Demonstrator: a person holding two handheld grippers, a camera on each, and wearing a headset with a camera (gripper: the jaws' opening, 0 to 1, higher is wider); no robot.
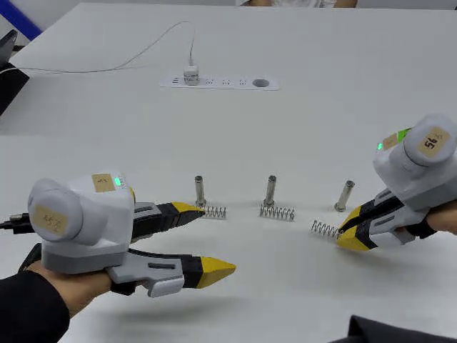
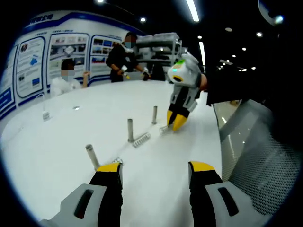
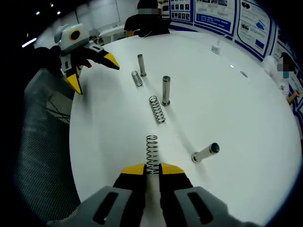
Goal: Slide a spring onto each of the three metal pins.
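**Markings.** The right gripper (image 1: 344,234) carries a tan label (image 1: 433,141) with two handwritten digits, apparently "56". The left gripper (image 1: 218,240) carries two tan labels (image 1: 51,220); their writing is too small to read. A green lamp is lit on each gripper body.

**Work items.** Three short grey metal pins stand on end in a row on the white counter (image 1: 285,128): left pin (image 1: 199,190), middle pin (image 1: 270,190), right pin (image 1: 345,195). Each has a slightly wider base. Three thin wire coil springs lie on their sides on the counter, none on a pin. The left spring (image 1: 216,212) lies just beside the left pin's base. The middle spring (image 1: 277,212) lies just in front of the middle pin. The right spring (image 1: 325,229) lies near the right pin.

**Gripper state.** Left gripper: jaws wide apart, holding nothing, with one yellow tip at the left spring. Right gripper: jaws closed onto the near end of the right spring, as the right gripper view confirms.

**Other.** A white power strip (image 1: 218,82) with one plug inserted lies at the far side.
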